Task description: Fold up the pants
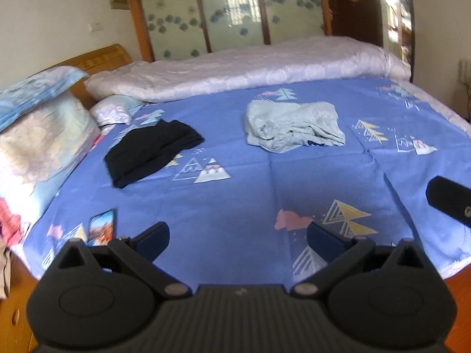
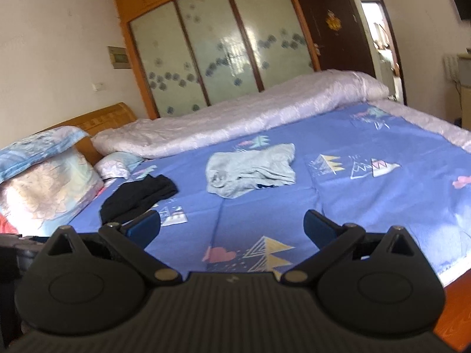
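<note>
Left gripper [image 1: 238, 236] spread wide, nothing between the fingers, hovering over the near edge of the bed [image 1: 235, 194]; right gripper [image 2: 232, 227] likewise spread and empty, also over the near part of the blue printed sheet; grey pants [image 1: 294, 126] lie crumpled in a loose heap toward the far middle of the bed, well apart from both grippers, not yet folded; same heap in the right wrist view [image 2: 250, 170], ahead and slightly left of the gap between the fingers; a black garment [image 1: 153, 153] lies bunched on the sheet to the left of the pants, apart from them, near the pillows [image 1: 38, 135]; a phone [image 1: 101, 227] with lit screen lies flat on the sheet at the near left, just beside the left gripper's left finger; a pale rolled-up quilt [image 1: 250, 64] runs along the far side of the bed, behind the pants; pillows stacked at the left against the wooden headboard [image 1: 103, 56]; wardrobe with frosted sliding doors [image 2: 223, 50] behind the bed; dark door [image 2: 332, 23] to its right; a black rounded part [image 1: 450, 203] sticks in at the right edge of the left wrist view, cannot tell what it is; both views slightly blurred.
</note>
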A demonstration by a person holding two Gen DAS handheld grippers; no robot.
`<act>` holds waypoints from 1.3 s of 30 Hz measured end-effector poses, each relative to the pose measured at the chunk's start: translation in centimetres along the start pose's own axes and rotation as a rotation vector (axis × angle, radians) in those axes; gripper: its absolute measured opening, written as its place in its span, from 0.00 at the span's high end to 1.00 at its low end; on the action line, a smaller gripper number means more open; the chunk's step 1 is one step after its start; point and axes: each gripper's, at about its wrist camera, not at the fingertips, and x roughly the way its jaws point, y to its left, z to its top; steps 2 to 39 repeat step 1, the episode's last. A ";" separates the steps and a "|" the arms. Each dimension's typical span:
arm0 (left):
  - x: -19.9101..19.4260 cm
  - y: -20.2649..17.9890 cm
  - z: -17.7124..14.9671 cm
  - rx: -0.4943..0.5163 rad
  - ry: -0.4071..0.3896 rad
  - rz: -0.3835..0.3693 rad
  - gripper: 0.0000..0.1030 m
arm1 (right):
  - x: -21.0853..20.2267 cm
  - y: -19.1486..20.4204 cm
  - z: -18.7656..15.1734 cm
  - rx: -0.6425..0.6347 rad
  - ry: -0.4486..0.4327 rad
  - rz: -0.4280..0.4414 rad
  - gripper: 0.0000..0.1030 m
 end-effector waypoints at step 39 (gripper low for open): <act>1.2 -0.4 0.7 0.010 0.014 -0.011 0.00 | 1.0 -0.4 0.3 0.003 0.006 -0.009 0.00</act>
